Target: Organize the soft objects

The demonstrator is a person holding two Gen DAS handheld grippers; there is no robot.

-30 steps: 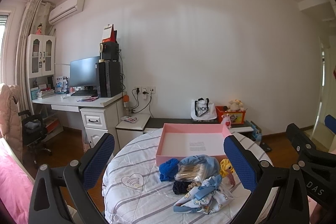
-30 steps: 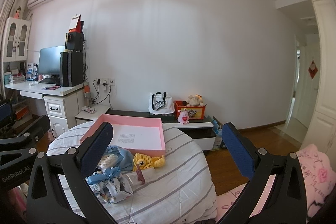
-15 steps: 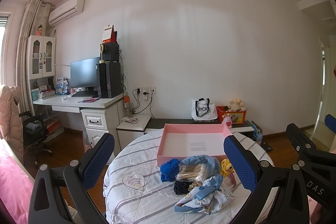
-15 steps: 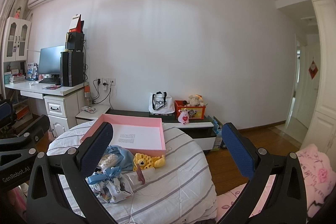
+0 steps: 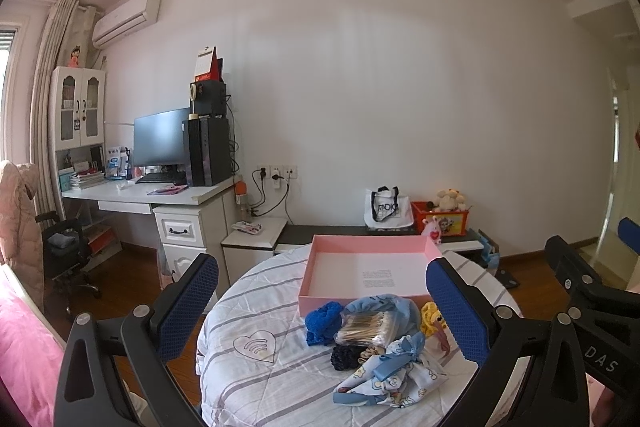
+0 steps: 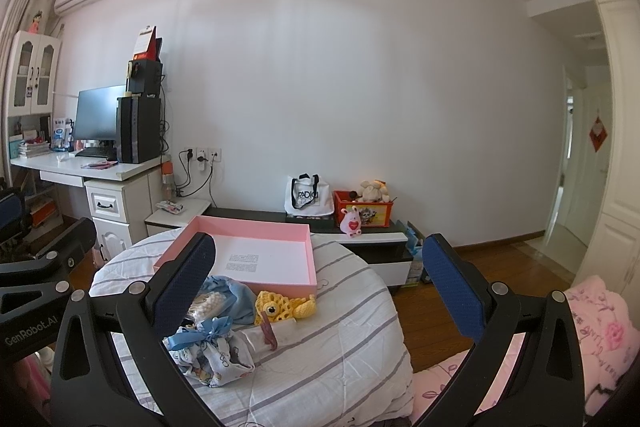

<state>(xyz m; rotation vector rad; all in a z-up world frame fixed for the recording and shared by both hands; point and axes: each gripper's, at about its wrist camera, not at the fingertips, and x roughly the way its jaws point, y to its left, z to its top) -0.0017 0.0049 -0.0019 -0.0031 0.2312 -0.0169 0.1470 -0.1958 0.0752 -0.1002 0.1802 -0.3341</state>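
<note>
Left wrist view:
Left gripper (image 5: pixel 322 311): jaws spread wide, holding nothing, raised above the table (image 5: pixel 256 311).
Soft pile (image 5: pixel 372 343): lies low between the fingers, nearer the right finger; blue knit piece (image 5: pixel 323 319), printed cloth bundle (image 5: pixel 394 375) nearest.
Pink tray (image 5: pixel 360 301): beyond the pile, touching its far edge, nothing soft inside.

Right wrist view:
Right gripper (image 6: pixel 320 291): jaws wide apart, gripping nothing.
Yellow crochet toy (image 6: pixel 282 309): left of centre between the fingers, against the tray's near wall.

Change: over the last second both views barely shift; the pile is undisturbed.
Meaning: sorting has probably not begun; every soft item still waits outside the tray.
</note>
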